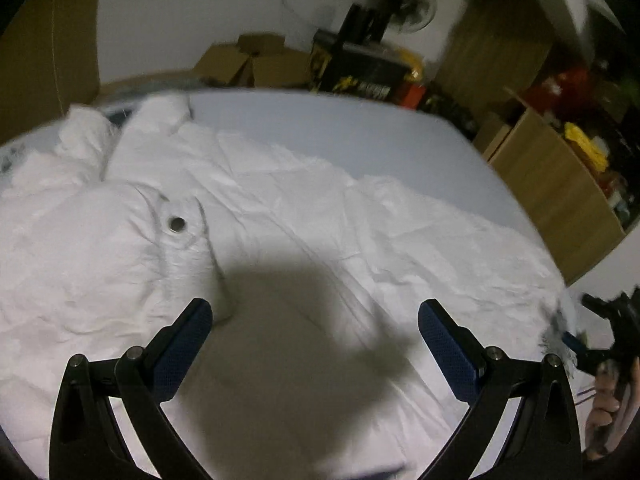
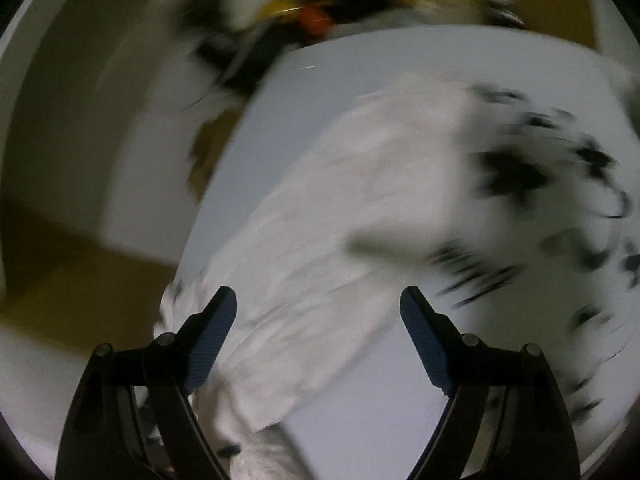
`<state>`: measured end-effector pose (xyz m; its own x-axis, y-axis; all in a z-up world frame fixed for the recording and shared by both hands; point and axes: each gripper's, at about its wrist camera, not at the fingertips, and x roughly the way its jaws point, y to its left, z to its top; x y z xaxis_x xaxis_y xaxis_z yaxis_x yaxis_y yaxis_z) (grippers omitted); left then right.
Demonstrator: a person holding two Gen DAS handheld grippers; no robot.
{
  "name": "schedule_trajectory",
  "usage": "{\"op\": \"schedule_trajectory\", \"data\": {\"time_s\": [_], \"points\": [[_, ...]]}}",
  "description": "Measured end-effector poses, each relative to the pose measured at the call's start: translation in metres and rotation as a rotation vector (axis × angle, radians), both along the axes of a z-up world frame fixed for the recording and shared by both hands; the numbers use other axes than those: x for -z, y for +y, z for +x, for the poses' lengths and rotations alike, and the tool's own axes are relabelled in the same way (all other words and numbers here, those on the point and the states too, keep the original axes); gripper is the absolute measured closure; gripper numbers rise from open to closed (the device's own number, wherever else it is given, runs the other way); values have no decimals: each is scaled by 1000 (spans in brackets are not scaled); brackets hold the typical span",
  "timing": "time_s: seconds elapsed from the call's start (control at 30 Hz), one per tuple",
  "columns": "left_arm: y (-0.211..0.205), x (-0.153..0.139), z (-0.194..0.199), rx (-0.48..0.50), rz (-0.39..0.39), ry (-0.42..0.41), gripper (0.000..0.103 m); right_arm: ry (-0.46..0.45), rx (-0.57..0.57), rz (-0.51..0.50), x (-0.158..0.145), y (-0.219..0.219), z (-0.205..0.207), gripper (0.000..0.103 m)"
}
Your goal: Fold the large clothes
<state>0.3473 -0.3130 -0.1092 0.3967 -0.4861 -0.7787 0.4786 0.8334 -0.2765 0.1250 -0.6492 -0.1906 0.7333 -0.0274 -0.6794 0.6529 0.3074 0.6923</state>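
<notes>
Both grippers, left (image 1: 316, 320) and right (image 2: 318, 312), hang spread and empty over the white padded coat (image 1: 280, 208) lying flat on the bed (image 1: 360, 120) just ahead of their fingertips, so I judge a fold between grasps, needing a fresh edge pinched.

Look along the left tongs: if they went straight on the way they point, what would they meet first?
Most likely the white garment spread on the bed. The left tongs stand open with nothing between them, aimed down at its shadowed cloth. How far off the cloth lies is unclear.
</notes>
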Motion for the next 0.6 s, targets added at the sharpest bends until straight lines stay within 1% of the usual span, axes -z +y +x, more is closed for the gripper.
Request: {"op": "schedule_trajectory", "data": {"time_s": [0.03,0.07,0.17,0.23,0.27,0.3,0.33,0.37,0.4,0.47,0.53,0.57,0.6], "points": [[-3,10,5,-1,7,35,0,5,22,15,6,-10,-4,19],[-5,20,9,-7,6,75,0,8,29,23,4,-19,-10,21],[-10,35,13,6,25,117,0,21,51,18,5,-34,-8,23],[-12,43,13,16,41,117,0,36,91,60,19,-39,1,28],[-14,46,13,20,48,116,0,28,103,83,22,-47,-3,35],[-15,50,13,23,56,114,0,6,107,99,23,-48,0,45],[-17,53,13,27,66,109,0,-4,102,110,20,-44,1,50],[-19,55,13,31,79,100,0,-17,100,125,22,-44,0,57],[-20,57,15,32,86,92,0,-30,101,132,22,-56,-12,59],[-22,59,14,32,96,78,0,-64,101,155,28,-73,-13,59],[-24,62,11,40,108,51,0,-79,109,164,32,-77,-9,61],[-23,62,9,45,111,36,0,-49,111,156,32,-79,-7,72],[-22,63,7,48,114,18,0,-20,108,141,32,-82,0,87]]}}
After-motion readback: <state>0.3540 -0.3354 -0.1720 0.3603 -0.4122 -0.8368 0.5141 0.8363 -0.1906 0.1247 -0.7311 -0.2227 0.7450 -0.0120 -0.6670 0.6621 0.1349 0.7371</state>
